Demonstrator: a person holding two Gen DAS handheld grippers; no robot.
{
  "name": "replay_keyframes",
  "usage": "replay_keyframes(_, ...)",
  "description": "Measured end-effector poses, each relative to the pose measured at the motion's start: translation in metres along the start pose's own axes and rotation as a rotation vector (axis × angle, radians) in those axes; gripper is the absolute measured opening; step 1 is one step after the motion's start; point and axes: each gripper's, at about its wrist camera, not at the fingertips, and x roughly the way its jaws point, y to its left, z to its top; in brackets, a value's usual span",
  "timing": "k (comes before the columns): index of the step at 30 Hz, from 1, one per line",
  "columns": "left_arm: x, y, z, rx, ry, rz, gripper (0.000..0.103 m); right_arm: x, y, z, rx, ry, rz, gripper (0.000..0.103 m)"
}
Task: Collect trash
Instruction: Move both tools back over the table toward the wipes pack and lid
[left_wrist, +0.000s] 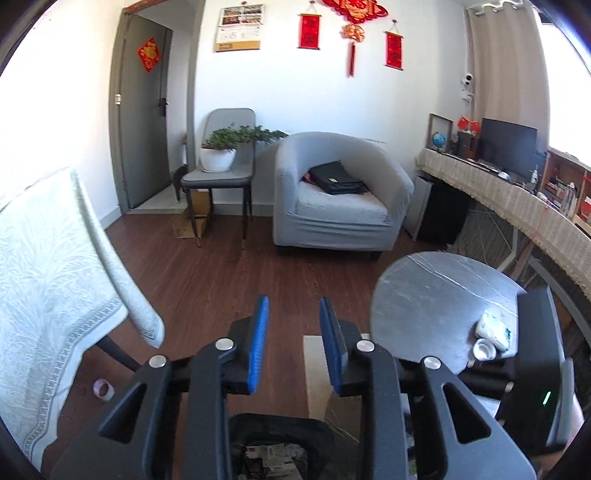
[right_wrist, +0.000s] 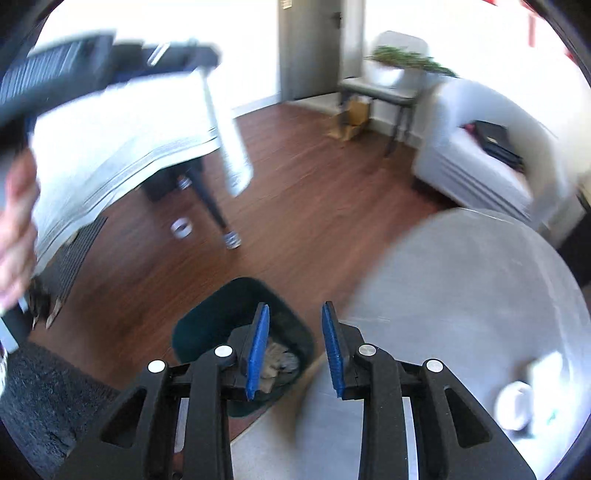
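Observation:
A black trash bin (right_wrist: 207, 325) stands on the wood floor beside a round grey table (right_wrist: 461, 288), with crumpled paper (right_wrist: 280, 363) inside. It also shows in the left wrist view (left_wrist: 273, 454), below my left gripper (left_wrist: 293, 306). My left gripper is open and empty above the bin. My right gripper (right_wrist: 295, 314) is open and empty, over the bin's edge. A white crumpled packet (left_wrist: 495, 328) and a small white cup (left_wrist: 484, 349) lie on the round table (left_wrist: 436, 295), to the right of my left gripper. The cup (right_wrist: 515, 404) is blurred in the right wrist view.
A table with a pale patterned cloth (left_wrist: 48, 280) stands at the left. A roll of tape (left_wrist: 103, 389) lies on the floor under it. A grey armchair (left_wrist: 340, 195) with a black bag, a chair with a potted plant (left_wrist: 221, 151) and a long sideboard (left_wrist: 524, 199) line the far side.

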Motion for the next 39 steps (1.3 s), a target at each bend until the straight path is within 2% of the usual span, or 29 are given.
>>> replay_keyframes(3, 0.012, -0.027, -0.004, 0.040, 0.026, -0.027, 0.032, -0.019, -0.039, -0.010, 0.070, -0.026, -0.037, 0.029)
replay_keyframes(7, 0.024, -0.058, -0.009, 0.075, 0.043, -0.052, 0.048, -0.043, -0.086, -0.028, 0.135, -0.048, -0.128, 0.030)
replay_keyframes(9, 0.030, -0.073, -0.013, 0.084, 0.057, -0.075, 0.049, -0.054, -0.110, -0.038, 0.169, -0.063, -0.152, 0.030)
replay_keyframes(10, 0.034, -0.080, -0.015, 0.090, 0.068, -0.089, 0.051, -0.060, -0.120, -0.043, 0.186, -0.072, -0.164, 0.032)
replay_keyframes(12, 0.042, -0.094, -0.018, 0.108, 0.094, -0.115, 0.053, -0.064, -0.129, -0.049, 0.199, -0.079, -0.172, 0.045)
replay_keyframes(13, 0.044, -0.098, -0.019, 0.114, 0.100, -0.122, 0.054, -0.066, -0.138, -0.054, 0.207, -0.080, -0.176, 0.048)
replay_keyframes(17, 0.055, -0.119, -0.027, 0.127, 0.136, -0.175, 0.058, -0.074, -0.167, -0.075, 0.226, -0.074, -0.179, 0.054)
replay_keyframes(19, 0.060, -0.127, -0.030, 0.133, 0.149, -0.190, 0.060, -0.073, -0.172, -0.080, 0.224, -0.068, -0.177, 0.060)
replay_keyframes(28, 0.078, -0.165, -0.044, 0.159, 0.211, -0.253, 0.062, -0.064, -0.180, -0.094, 0.202, -0.008, -0.137, 0.064)
replay_keyframes(35, 0.093, -0.178, -0.057, 0.177, 0.278, -0.292, 0.062, -0.052, -0.184, -0.098, 0.214, 0.025, -0.157, 0.065)
replay_keyframes(39, 0.093, -0.184, -0.061, 0.205, 0.290, -0.318, 0.062, -0.047, -0.185, -0.095, 0.206, 0.024, -0.170, 0.065)
